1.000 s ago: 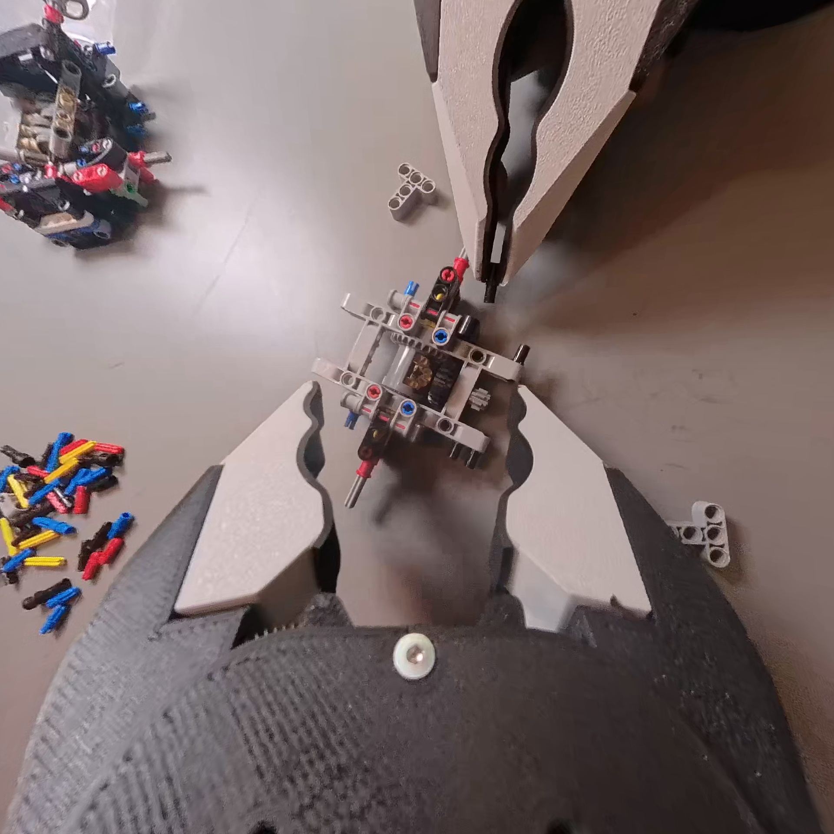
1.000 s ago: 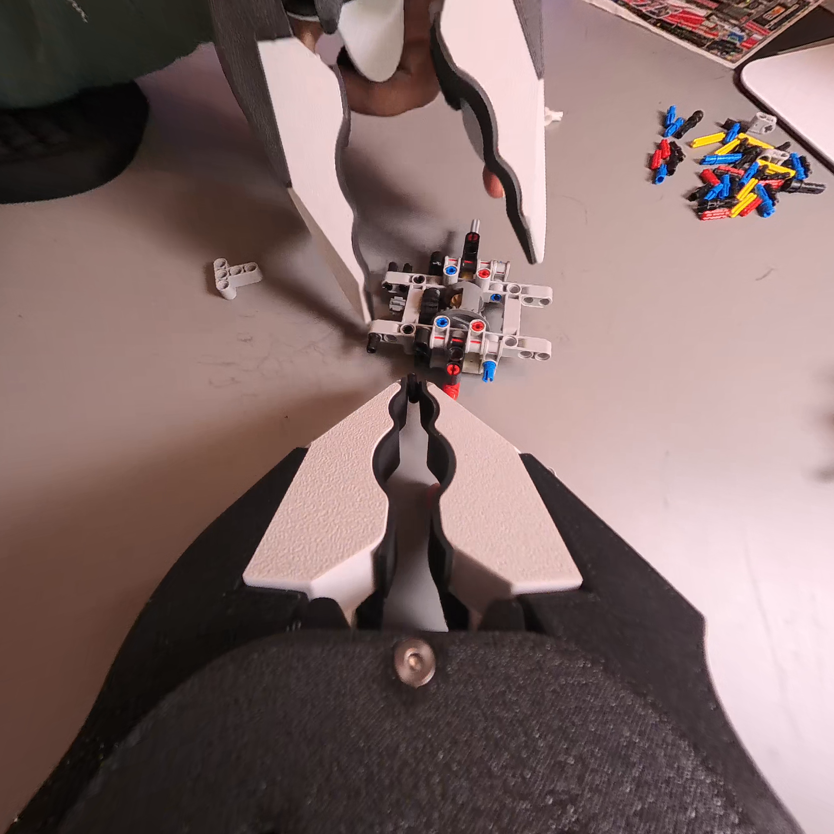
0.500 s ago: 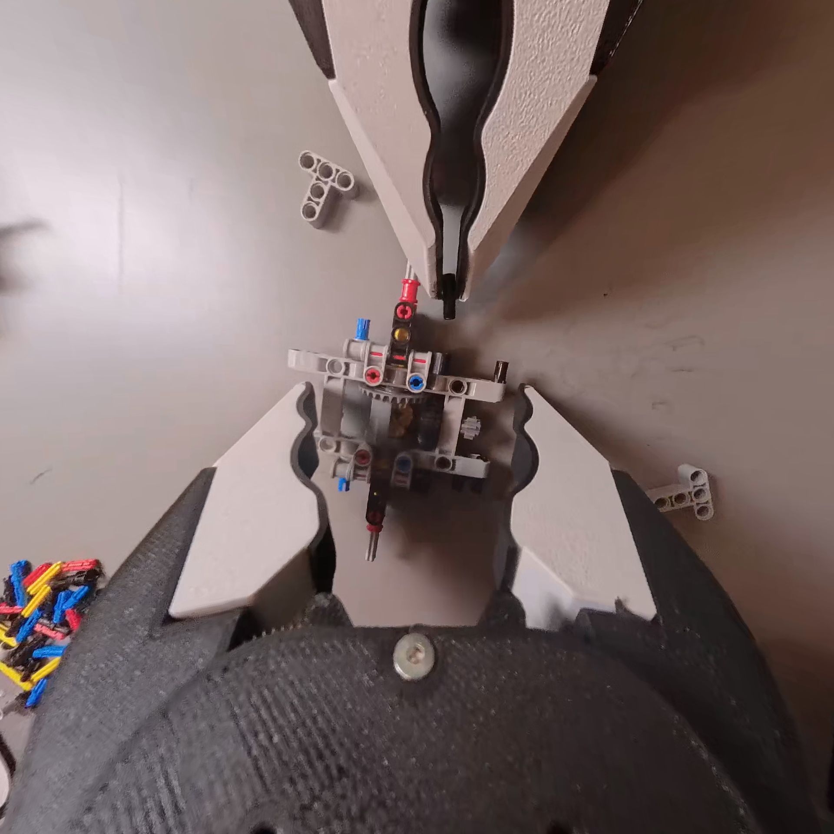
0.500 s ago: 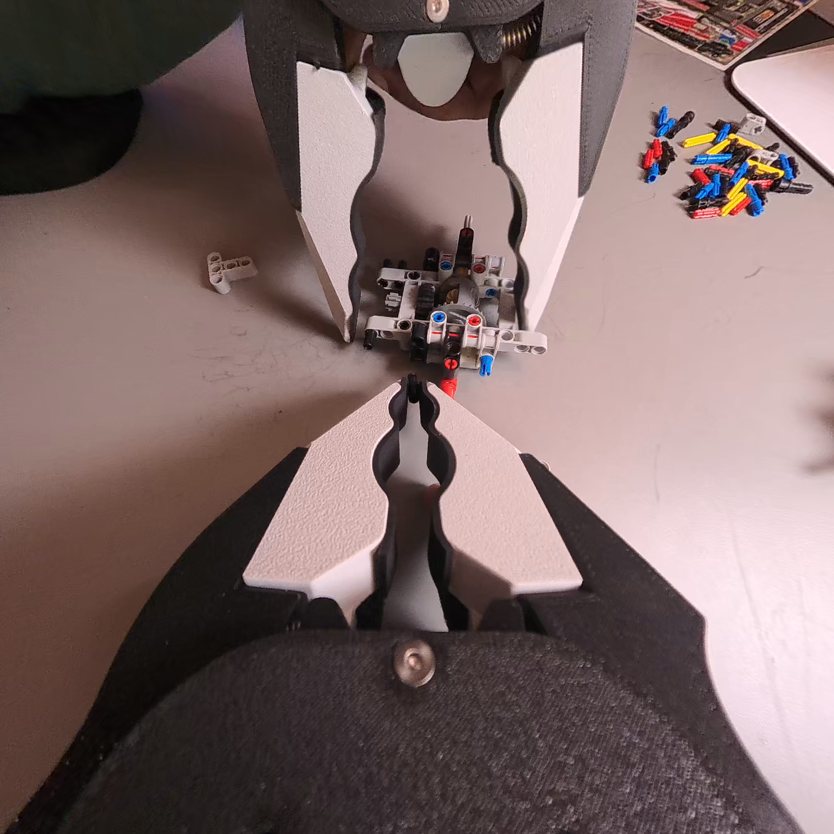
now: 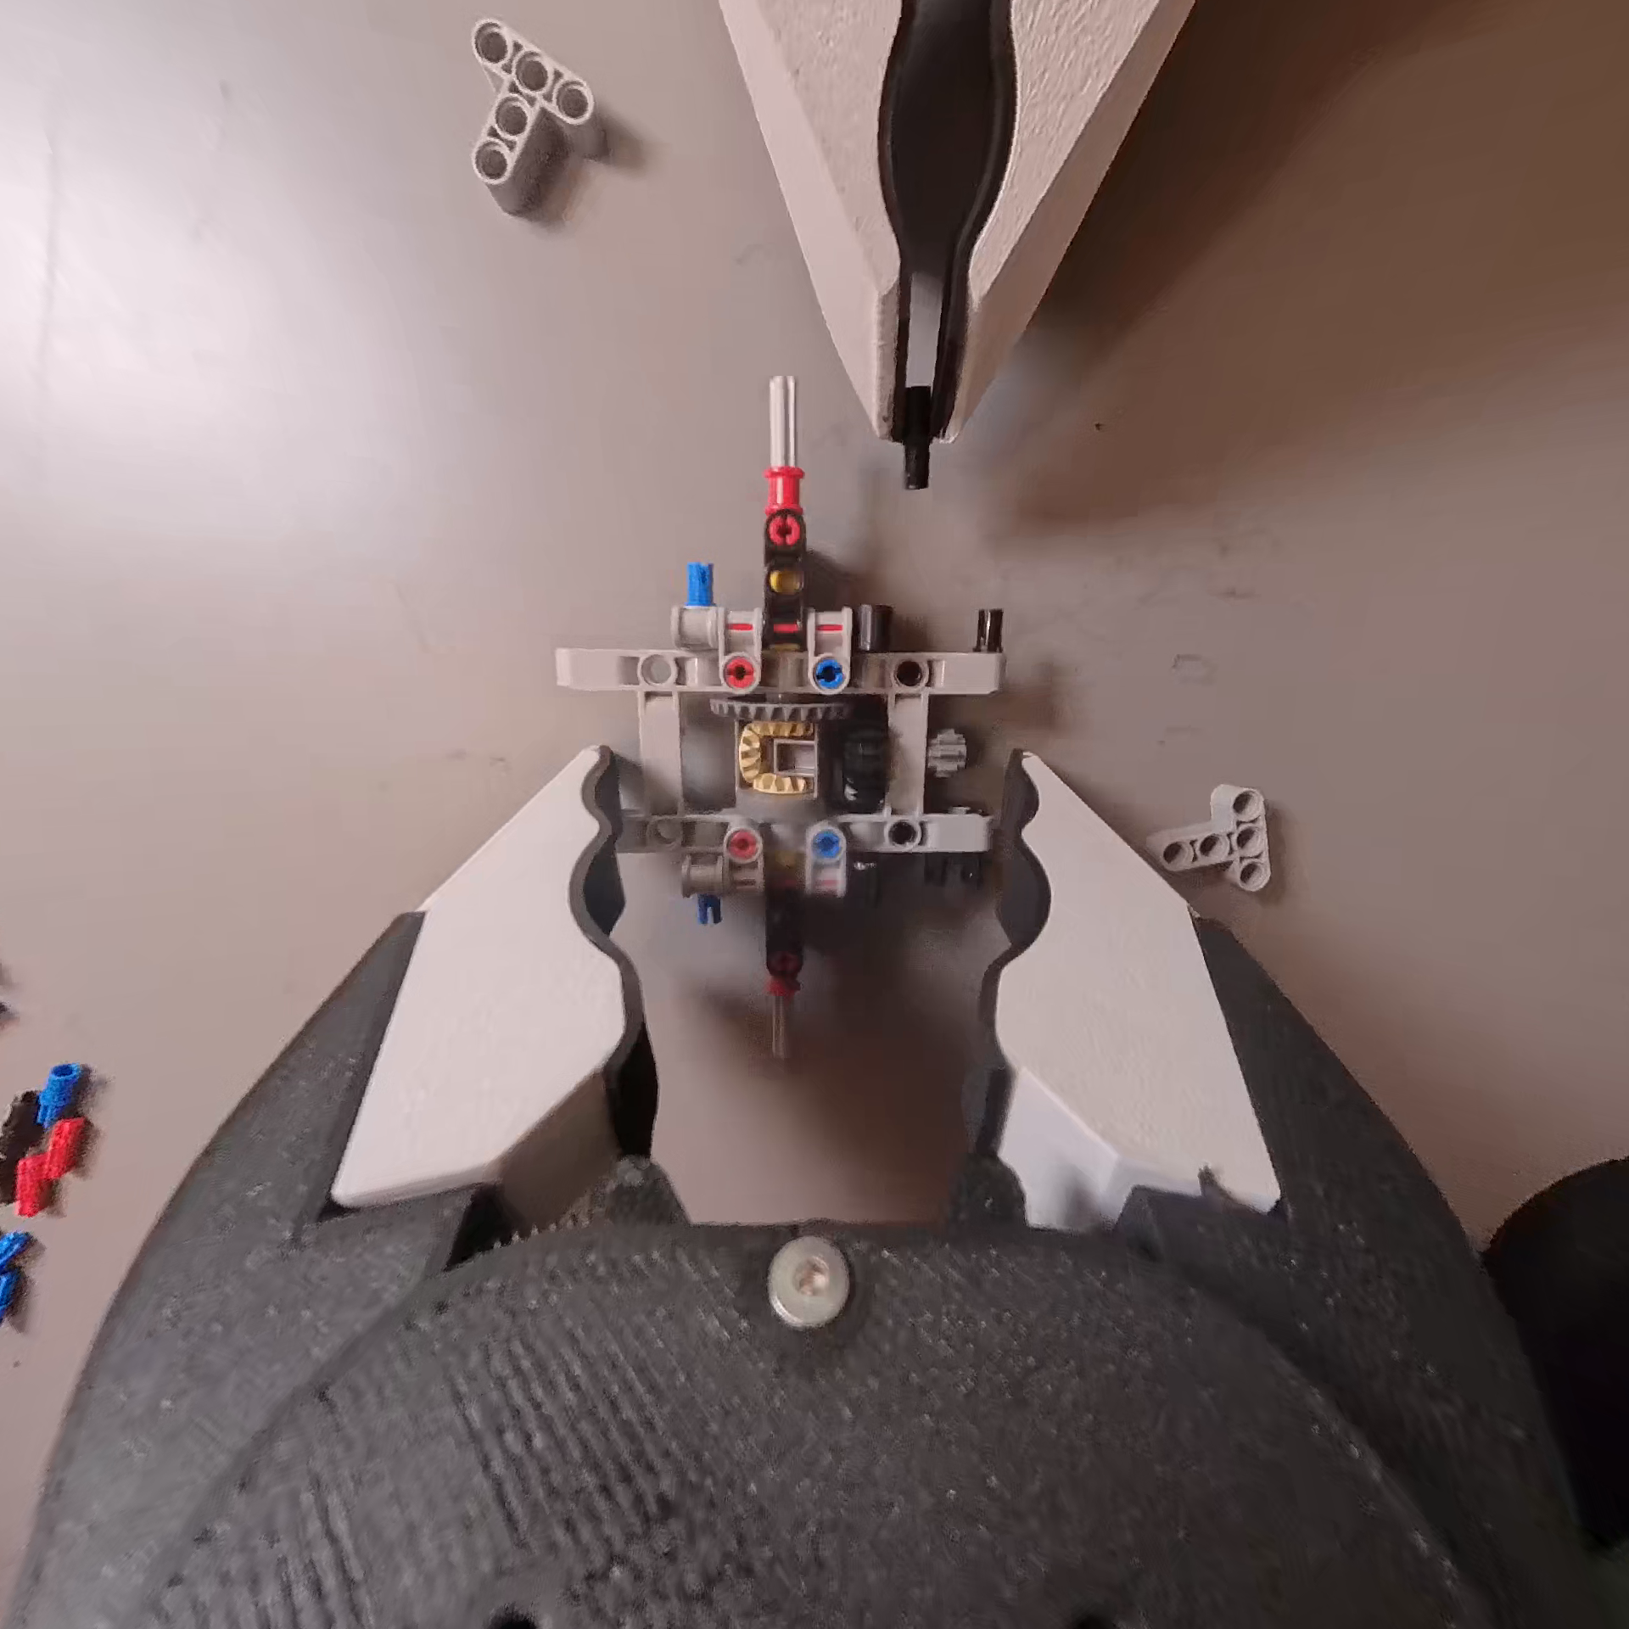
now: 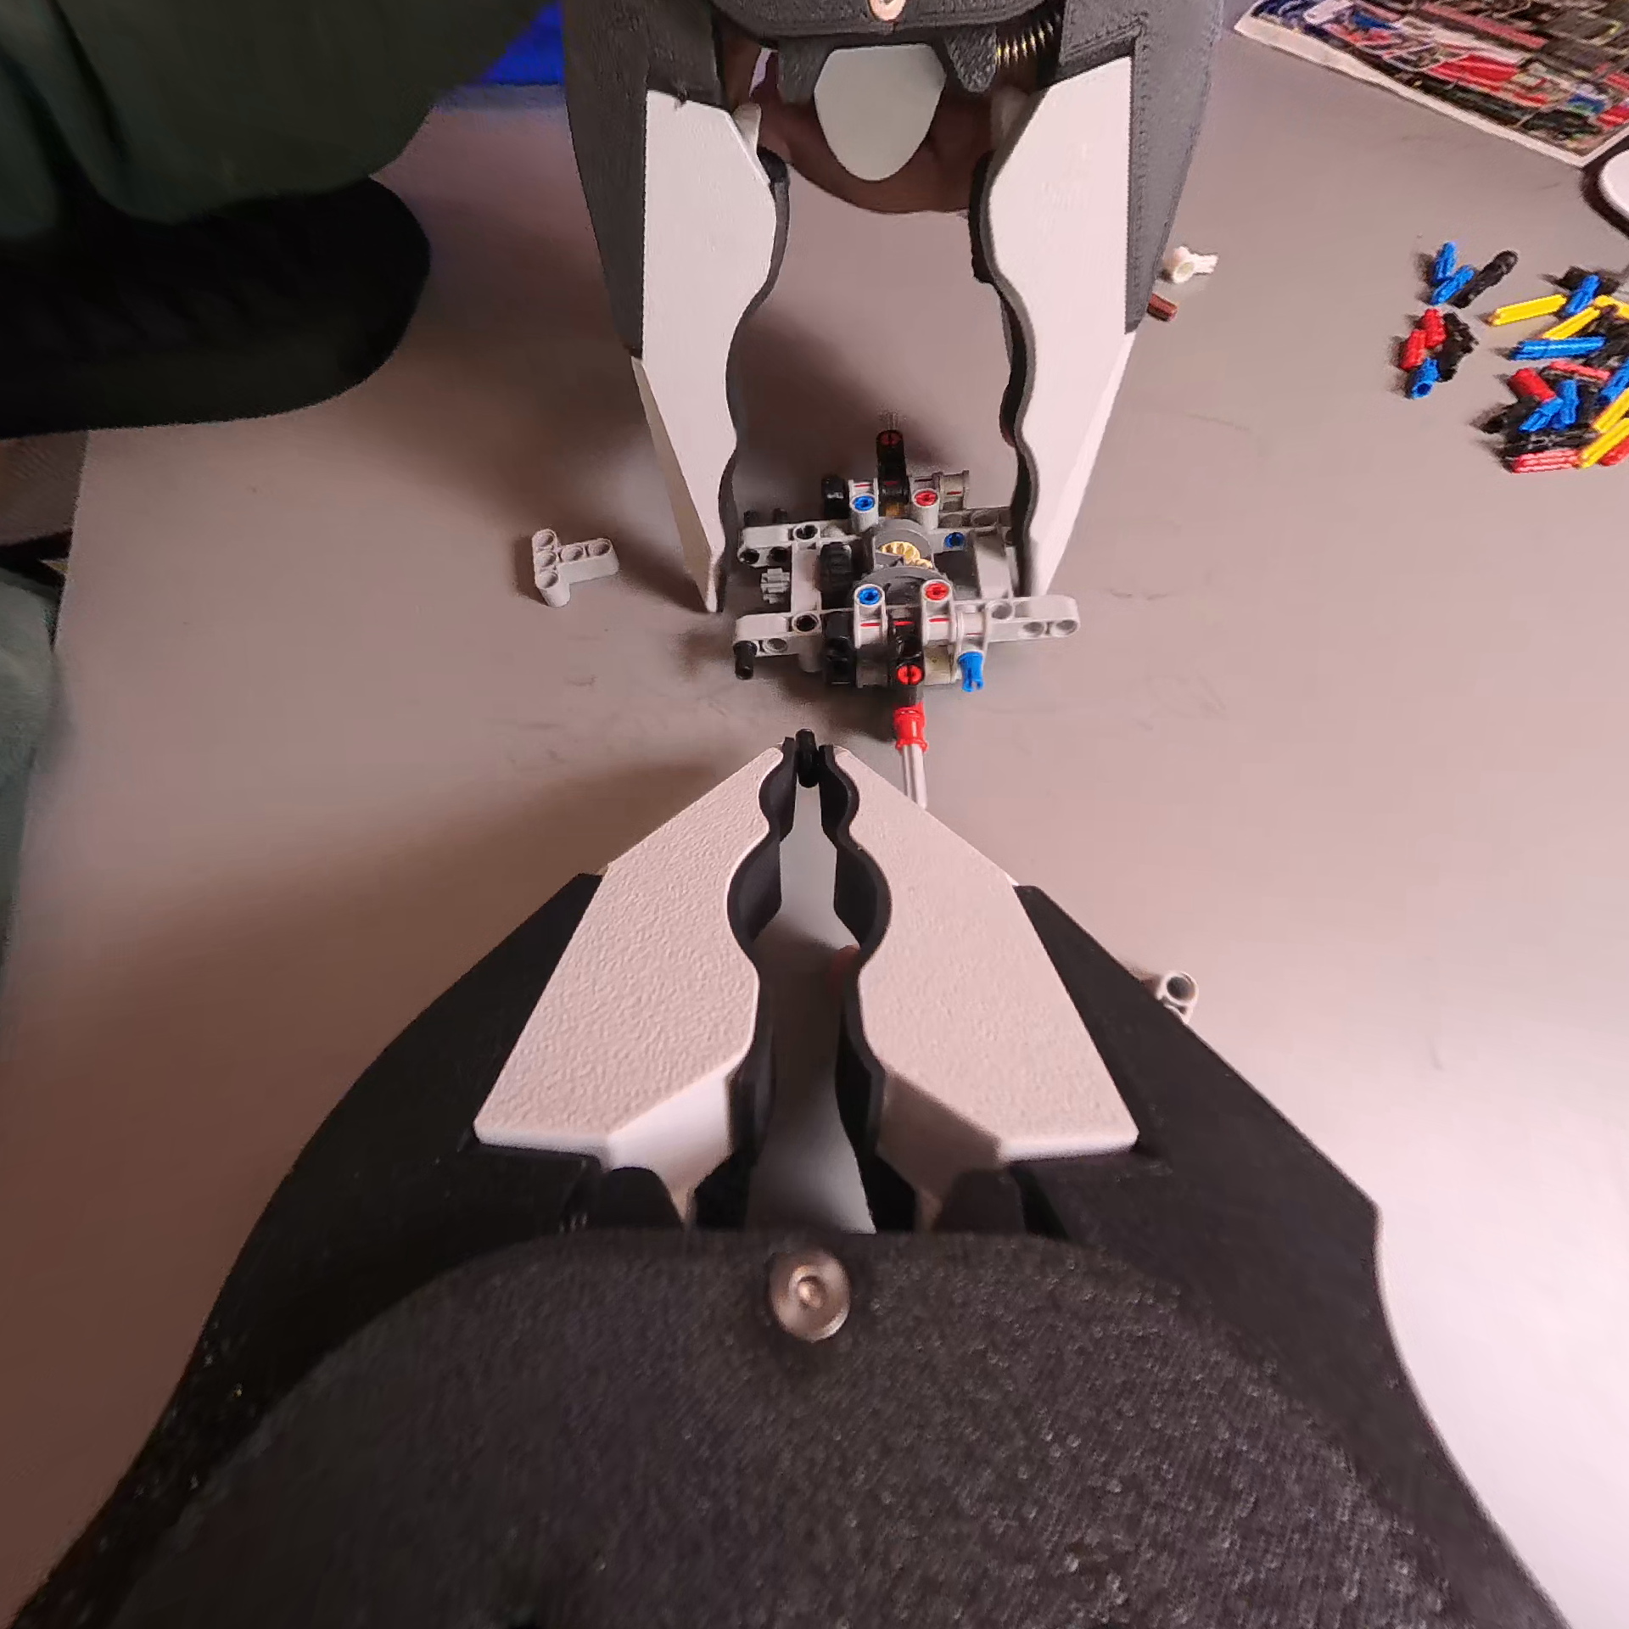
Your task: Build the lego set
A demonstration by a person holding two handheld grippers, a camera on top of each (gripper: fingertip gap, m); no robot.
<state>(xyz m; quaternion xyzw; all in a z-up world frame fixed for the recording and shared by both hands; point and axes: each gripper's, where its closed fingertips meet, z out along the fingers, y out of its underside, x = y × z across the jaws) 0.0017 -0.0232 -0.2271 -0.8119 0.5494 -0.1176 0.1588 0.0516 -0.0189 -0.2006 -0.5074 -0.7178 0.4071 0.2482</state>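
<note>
A grey building-block assembly (image 5: 784, 749) with gears, red and blue pins and a grey axle lies on the table. My left gripper (image 5: 811, 767) is open, with its fingertips on either side of the assembly's near beam. I cannot tell whether the pads touch the beam. The right wrist view shows the same: the left gripper (image 6: 868, 599) straddles the assembly (image 6: 890, 599) from the far side. My right gripper (image 6: 804, 758) is shut on a small black pin (image 6: 804, 749) that sticks out of its tips. It hovers just short of the assembly. The left wrist view shows this gripper (image 5: 917, 423) and the pin (image 5: 915, 450) too.
Two loose grey T-shaped beams (image 5: 529, 115) (image 5: 1221, 837) lie beside the assembly. A pile of coloured pins (image 6: 1551, 370) lies at the right, with a printed booklet (image 6: 1446, 53) beyond it. A person's dark sleeve (image 6: 176, 132) is at the far left. A small grey connector (image 6: 1177, 987) lies near my right gripper. Left tips to right tips: about 6 centimetres.
My left gripper moved forward and squared up, so the assembly now sits between its open fingers. My right gripper stayed shut on the black pin, near the assembly.
</note>
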